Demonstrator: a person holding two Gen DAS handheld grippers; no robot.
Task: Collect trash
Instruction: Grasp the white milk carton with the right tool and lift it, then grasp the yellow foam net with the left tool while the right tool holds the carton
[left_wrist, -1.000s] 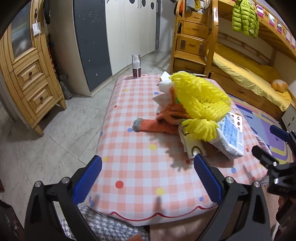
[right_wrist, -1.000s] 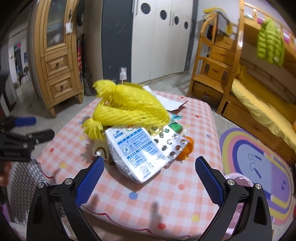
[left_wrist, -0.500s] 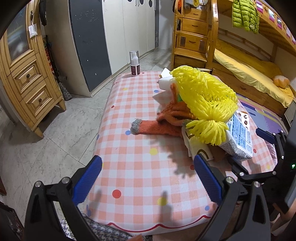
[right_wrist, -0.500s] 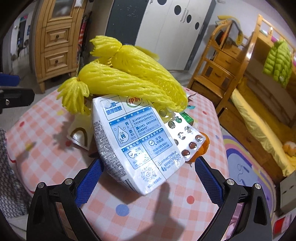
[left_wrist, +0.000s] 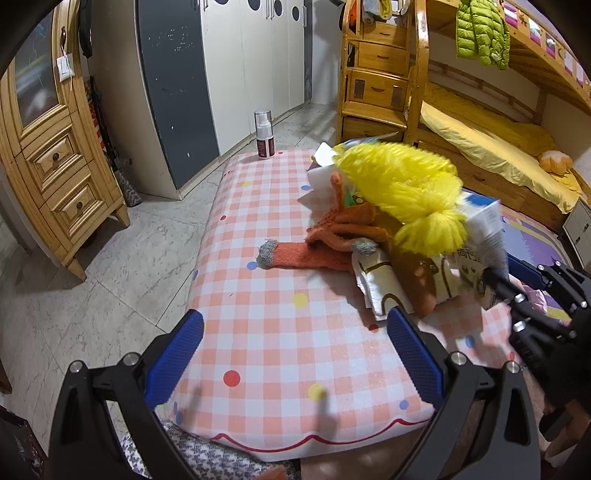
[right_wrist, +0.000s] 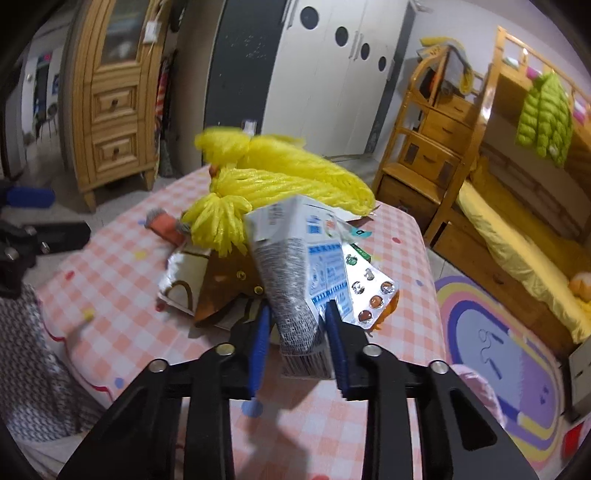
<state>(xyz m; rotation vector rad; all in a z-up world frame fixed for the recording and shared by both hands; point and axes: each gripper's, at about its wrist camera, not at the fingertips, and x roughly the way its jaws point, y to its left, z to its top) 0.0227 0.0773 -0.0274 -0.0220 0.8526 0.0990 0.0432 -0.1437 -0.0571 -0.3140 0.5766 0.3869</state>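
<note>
Crumpled blue-and-white milk carton (right_wrist: 303, 273), grey-printed side, pinched between right gripper (right_wrist: 297, 325) pads; left gripper (left_wrist: 295, 339) spread wide, holding nothing.

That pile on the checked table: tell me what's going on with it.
A person with a gripper in each hand is collecting trash from it. The right gripper is shut on the blue-and-white carton, which leans against the yellow mesh netting, beside a pill blister pack. The left gripper is open over a bare part of the checked table and holds nothing. An orange sock and paper wrappers also lie in the heap.
</note>
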